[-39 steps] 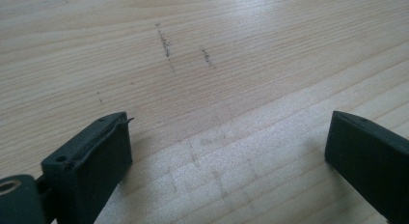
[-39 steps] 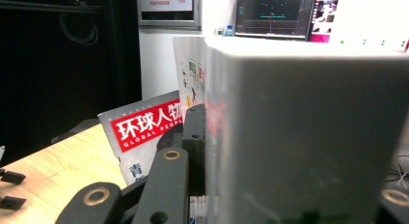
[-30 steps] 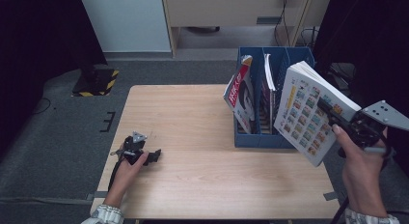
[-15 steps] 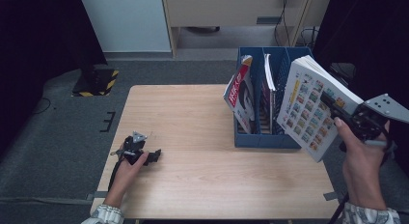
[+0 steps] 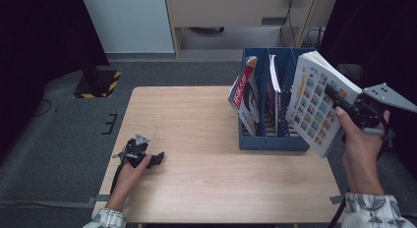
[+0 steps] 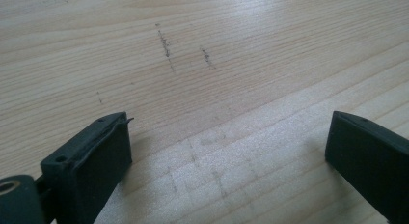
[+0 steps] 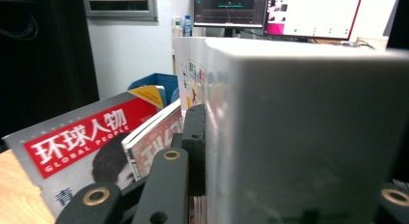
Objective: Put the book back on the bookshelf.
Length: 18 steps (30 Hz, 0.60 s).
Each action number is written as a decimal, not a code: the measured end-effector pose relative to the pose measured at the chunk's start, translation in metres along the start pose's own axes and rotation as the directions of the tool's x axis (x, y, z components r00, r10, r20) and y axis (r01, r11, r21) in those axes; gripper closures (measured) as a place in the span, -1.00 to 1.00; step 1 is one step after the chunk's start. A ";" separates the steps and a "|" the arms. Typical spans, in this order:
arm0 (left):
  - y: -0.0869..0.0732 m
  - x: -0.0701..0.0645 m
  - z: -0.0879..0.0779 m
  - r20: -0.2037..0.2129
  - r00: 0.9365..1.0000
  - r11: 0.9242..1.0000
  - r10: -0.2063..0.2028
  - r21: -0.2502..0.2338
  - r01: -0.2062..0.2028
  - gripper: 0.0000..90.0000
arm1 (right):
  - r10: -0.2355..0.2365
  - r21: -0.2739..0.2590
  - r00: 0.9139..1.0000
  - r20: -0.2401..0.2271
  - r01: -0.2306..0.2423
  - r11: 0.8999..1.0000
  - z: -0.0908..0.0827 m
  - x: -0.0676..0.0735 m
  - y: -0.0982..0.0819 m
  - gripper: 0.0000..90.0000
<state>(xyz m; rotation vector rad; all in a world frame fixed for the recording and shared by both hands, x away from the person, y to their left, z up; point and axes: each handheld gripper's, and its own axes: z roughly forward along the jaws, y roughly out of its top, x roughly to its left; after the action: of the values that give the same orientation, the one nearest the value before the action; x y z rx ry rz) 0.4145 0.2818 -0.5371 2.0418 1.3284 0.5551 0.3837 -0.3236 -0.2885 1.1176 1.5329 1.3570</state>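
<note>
- Thick book [image 5: 317, 102] with a grid of small colour pictures on its cover is being held in the air past the right edge of the tabletop [image 5: 206, 188], just beside the right end of the blue rack [image 5: 268, 139], tilted with its top leaning toward the rack.
- Right gripper [image 5: 339, 101] is clamping the book across its thickness; in the right gripper view one black jaw is pressing flat on the cover side of the book [image 7: 299, 132], and the white page block is sitting between the jaws.
- Right hand [image 5: 361, 149] is gripping the tool from below, with the grey three-cornered plate [image 5: 391, 96] sticking out to the right.
- Blue rack is standing by the right edge of the tabletop, nearer the far right corner.
- Red-and-white magazine [image 5: 244, 98] is leaning in the rack's left slot, tilted left; the right gripper view is showing its red title band [image 7: 87, 137].
- Another thin magazine [image 5: 274, 85] is standing in a middle slot.
- Left gripper [image 5: 158, 159] is resting on the tabletop near the near left corner, left hand [image 5: 130, 171] wrapped on it.
- Left gripper's jaws are standing wide apart, only bare wood [image 6: 222, 113] between them.
</note>
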 end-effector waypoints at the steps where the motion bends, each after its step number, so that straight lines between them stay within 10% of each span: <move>1: 0.000 0.000 0.000 0.000 1.000 1.000 0.000 0.000 0.000 -0.96 | -0.004 0.004 1.000 0.004 0.004 1.000 0.002 -0.001 0.000 0.64; 18: 0.001 0.000 0.001 0.002 1.000 1.000 0.003 0.002 -0.003 -0.97 | 0.017 0.027 0.995 0.098 -0.020 0.999 0.030 -0.009 -0.004 0.64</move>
<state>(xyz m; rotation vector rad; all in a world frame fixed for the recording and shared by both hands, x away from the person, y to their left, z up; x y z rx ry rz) 0.4152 0.2813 -0.5371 2.0456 1.3258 0.5522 0.4141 -0.3232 -0.2956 1.2008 1.4784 1.2782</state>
